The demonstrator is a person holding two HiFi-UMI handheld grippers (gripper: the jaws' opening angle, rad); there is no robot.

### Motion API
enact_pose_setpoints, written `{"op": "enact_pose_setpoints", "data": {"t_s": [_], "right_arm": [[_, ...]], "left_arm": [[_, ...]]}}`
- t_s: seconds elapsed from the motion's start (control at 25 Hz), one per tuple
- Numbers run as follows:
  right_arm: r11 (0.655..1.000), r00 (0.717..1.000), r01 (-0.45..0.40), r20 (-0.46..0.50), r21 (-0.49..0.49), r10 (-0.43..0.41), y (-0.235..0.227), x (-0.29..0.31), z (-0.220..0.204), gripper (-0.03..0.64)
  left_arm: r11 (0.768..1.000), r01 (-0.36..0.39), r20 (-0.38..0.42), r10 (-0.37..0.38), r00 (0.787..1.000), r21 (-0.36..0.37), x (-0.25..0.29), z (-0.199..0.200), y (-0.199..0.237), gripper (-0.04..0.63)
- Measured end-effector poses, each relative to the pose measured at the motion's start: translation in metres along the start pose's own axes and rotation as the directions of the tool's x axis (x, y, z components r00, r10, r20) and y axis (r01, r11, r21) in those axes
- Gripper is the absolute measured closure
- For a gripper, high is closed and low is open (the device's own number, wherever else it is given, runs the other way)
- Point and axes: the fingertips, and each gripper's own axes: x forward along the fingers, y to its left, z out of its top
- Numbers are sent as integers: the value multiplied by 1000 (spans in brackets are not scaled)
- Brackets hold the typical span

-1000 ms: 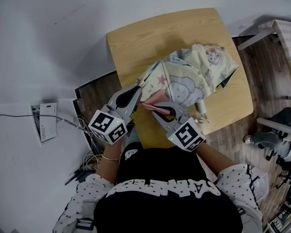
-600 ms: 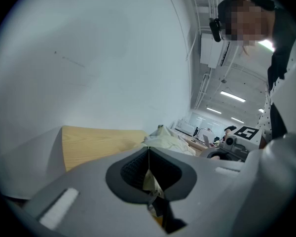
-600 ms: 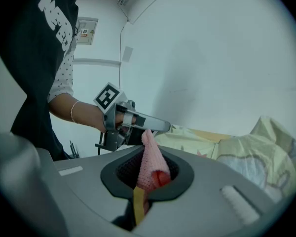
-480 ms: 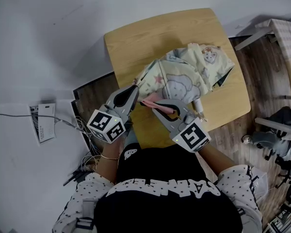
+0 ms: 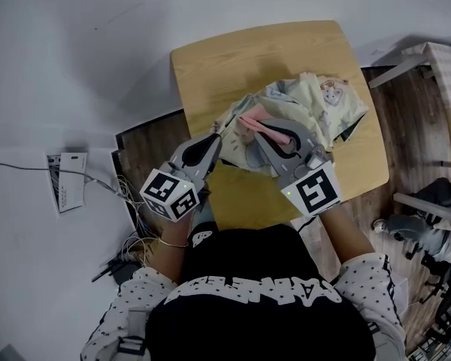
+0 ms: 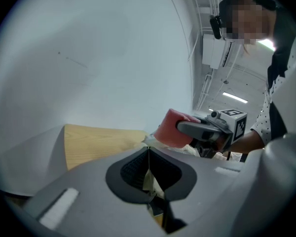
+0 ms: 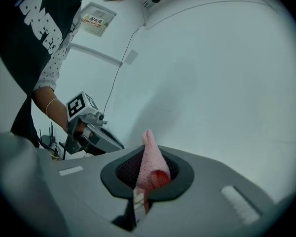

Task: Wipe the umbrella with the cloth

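A cream umbrella [image 5: 316,104] with cartoon prints lies half open on the wooden table [image 5: 233,59]. My left gripper [image 5: 224,125] is shut on the umbrella's near left edge, and a strip of pale fabric [image 6: 150,179] shows between its jaws. My right gripper [image 5: 248,119] is shut on a folded pink cloth [image 5: 267,126] and hovers over the canopy's left part. The cloth [image 7: 150,164] sticks up out of those jaws. In the left gripper view the cloth [image 6: 171,127] and the right gripper [image 6: 209,130] show just ahead. Whether the cloth touches the umbrella I cannot tell.
A pale wooden chair [image 5: 443,59] stands to the right of the table. Cables [image 5: 124,194] and a sheet of paper [image 5: 68,183] lie on the floor to the left. A white wall [image 6: 98,58] runs along the table's left side.
The right gripper has risen and moved away from me with the pink cloth, from the umbrella's near edge to over the canopy. The left gripper has stayed in place.
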Motion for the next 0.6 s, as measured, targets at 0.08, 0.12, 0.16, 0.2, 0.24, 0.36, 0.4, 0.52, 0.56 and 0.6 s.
{"op": "enact_pose_setpoints", "data": {"t_s": [0.08,0.12,0.16,0.2,0.24,0.36,0.4,0.52,0.56,0.6], "right_arm": [[998,1000,5,-8,-63,-6,-6,4,1,583],[995,1000,4,-19,-98,-6,-8,6,0,583],[991,999,0,-38,-137,-5,-10,8,-3,583],[984,998,-7,-62,-178,-4,-11,10,-7,583],[976,996,-17,-88,-218,-2,-12,13,-11,584],[952,988,-58,-153,-301,12,-9,17,-26,583],[946,985,-72,-172,-316,18,-7,17,-32,583],[941,978,-103,-208,-321,36,-1,17,-44,583],[942,976,-110,-214,-316,42,0,16,-47,583],[944,974,-115,-220,-310,46,2,15,-49,583]], "left_arm": [[1000,-2,-1,2,1000,-1,-1,0,0,591],[1000,-3,0,3,1000,-1,-1,0,0,591],[1000,-5,0,5,1000,-2,-1,0,0,591],[1000,-6,1,6,1000,-4,-2,0,1,591],[1000,-7,1,7,1000,-5,-2,0,1,591],[1000,-6,-1,6,1000,-9,-2,-1,0,591],[1000,-6,-2,6,1000,-9,-2,-1,0,591],[1000,-8,-3,8,1000,-5,-2,0,1,591],[1000,-9,-4,9,1000,-4,-2,0,1,591],[1000,-10,-3,10,1000,-4,-2,0,2,591]]}}
